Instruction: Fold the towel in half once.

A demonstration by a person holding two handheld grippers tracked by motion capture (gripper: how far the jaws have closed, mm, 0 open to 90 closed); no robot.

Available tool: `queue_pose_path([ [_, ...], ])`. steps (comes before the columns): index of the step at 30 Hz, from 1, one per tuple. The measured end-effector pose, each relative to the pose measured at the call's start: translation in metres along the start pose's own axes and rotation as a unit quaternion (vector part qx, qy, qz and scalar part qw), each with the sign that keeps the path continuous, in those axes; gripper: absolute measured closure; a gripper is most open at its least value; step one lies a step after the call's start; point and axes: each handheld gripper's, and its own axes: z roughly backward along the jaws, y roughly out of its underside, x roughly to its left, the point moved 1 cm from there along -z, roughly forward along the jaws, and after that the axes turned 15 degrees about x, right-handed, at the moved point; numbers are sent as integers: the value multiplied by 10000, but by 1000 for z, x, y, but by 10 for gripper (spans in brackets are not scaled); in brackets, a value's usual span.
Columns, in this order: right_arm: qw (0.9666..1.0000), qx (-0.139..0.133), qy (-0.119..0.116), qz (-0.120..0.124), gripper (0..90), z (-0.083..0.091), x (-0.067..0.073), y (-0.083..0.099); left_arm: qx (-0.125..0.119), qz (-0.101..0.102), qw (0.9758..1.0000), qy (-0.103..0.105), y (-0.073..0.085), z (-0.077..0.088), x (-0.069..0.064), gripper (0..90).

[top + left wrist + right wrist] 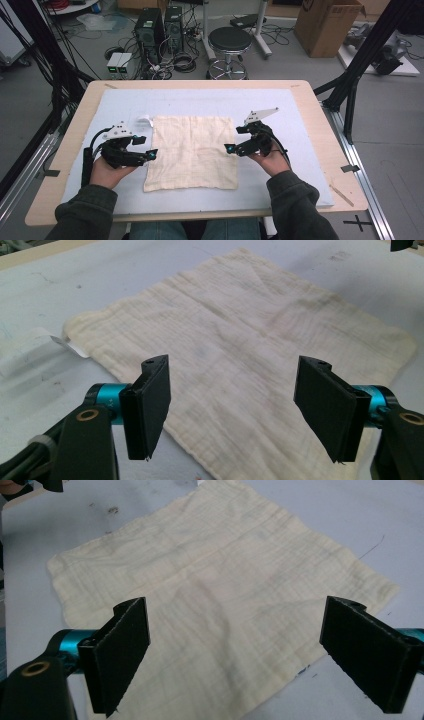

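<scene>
**Both grippers wide open over a flat cloth, nothing held**

Nearest the viewer in the high view: two dark sleeves and hands, each hand wrapped around a gripper. Left gripper (152, 154) sits off the cloth's left edge, jaws pointing inward toward it. Right gripper (229, 148) sits over the cloth's right edge, jaws pointing back at the left one. The two face each other across the fabric.

Left gripper view: jaws stand far apart, air between them, pads (150, 407) clear of any surface. Cream cloth (235, 355) lies below and ahead of the jaws, spread flat, lightly creased, with faint stains. Its near edge runs under the gap between the jaws.

Right gripper view: jaws likewise spread wide, nothing gripped. Cloth lies beneath and beyond them, one corner reaching toward the right-hand jaw.

Beyond the left gripper, just past the cloth's far-left corner: a small white tag (145, 120), touching the corner or nearly so; cannot tell whether it is attached.

Under everything: pale blue mat (280, 105) on a wooden table (320, 130).

Farther off, past the table: a black round stool (229, 40) on the floor, computer towers (159, 27) with tangled cables, a cardboard box (327, 25).
</scene>
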Motion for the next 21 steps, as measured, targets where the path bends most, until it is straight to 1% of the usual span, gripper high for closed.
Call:
queue_pose_path([
  [3,10000,1,34,0,120,0,-6,-5,37,-11,10000,-21,-4,-2,4,320],
  [4,10000,22,17,-31,120,0,-7,-6,29,-21,10000,-32,-6,-2,5,327],
  [5,10000,22,57,-51,120,0,-9,-8,-19,3,10000,-17,-8,-2,6,333],
  [7,9999,50,107,-29,120,1,-11,-12,-25,7,10000,-18,-12,-2,9,334],
  [9,9999,11,123,-35,121,1,-15,-16,-51,-7,10000,-57,-15,-1,12,342],
  [10,9999,17,152,-20,121,0,-17,-18,-94,30,9999,-48,-17,-2,14,347],
  [11,9999,59,132,-54,122,0,-18,-20,-48,60,10000,-61,-18,-2,17,351],
  [14,9999,40,161,-28,131,-1,-24,-26,-72,98,9999,-121,-24,-1,23,355],
  [15,9999,53,142,-38,145,-1,-25,-28,-64,79,9999,-134,-27,-1,25,361],
  [18,9998,89,181,-14,146,-3,-32,-35,-99,190,9996,-158,-31,-4,33,375],
  [19,9998,108,184,-59,148,-3,-34,-37,-73,205,9996,-167,-32,-5,36,375],
  [20,9997,104,188,-70,159,-4,-37,-39,-84,279,9994,-171,-32,-7,38,381],
  [21,9997,52,208,-81,172,-4,-39,-40,-94,301,9993,-185,-33,-9,41,385],
])
